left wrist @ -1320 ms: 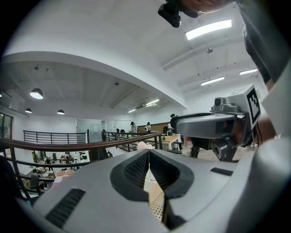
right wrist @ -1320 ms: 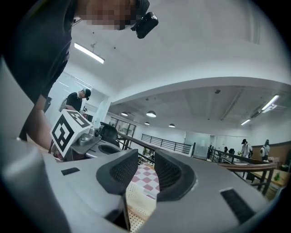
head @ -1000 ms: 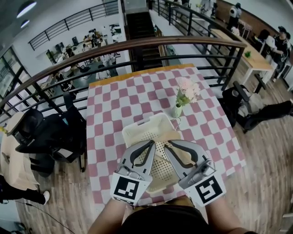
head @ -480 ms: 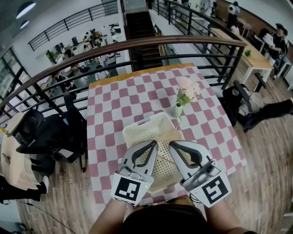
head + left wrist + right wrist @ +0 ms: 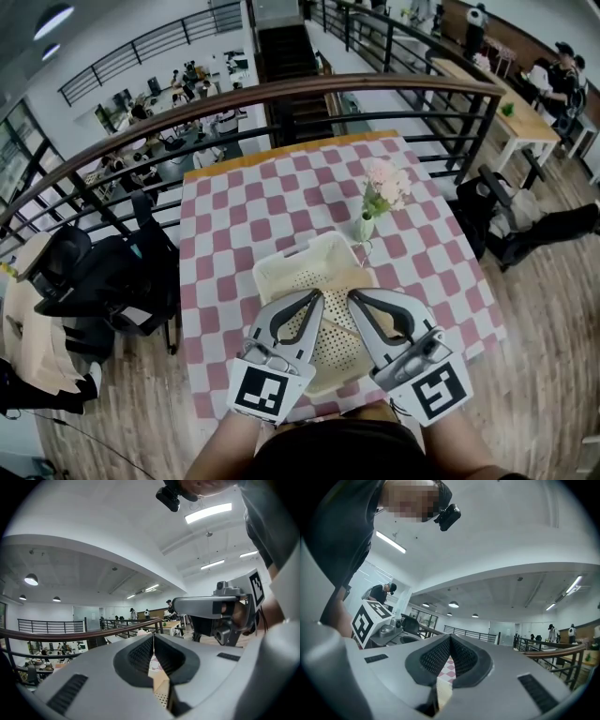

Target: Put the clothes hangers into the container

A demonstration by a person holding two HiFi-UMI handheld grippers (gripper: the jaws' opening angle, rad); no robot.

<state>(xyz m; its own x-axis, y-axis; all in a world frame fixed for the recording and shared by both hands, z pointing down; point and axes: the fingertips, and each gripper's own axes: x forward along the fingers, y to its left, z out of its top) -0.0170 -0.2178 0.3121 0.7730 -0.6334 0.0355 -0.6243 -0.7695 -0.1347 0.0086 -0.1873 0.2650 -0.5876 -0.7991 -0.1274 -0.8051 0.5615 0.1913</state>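
A cream perforated container sits on the pink-checked table, near its front edge. A tan wooden shape, maybe a hanger, lies at the container's right side, mostly hidden by my right gripper. My left gripper hovers over the container's near half, shut, with nothing between its pads. My right gripper hangs beside it, also shut and empty. Each gripper shows in the other's view: the right one, the left one. The two tips point forward, close together.
A small vase of pale pink flowers stands just beyond the container's far right corner. A dark railing runs behind the table. Black chairs stand at the left, and a bag lies on the floor at the right.
The right gripper's jaws have closed the last bit, and it has shifted slightly to the right. The left gripper has barely moved.
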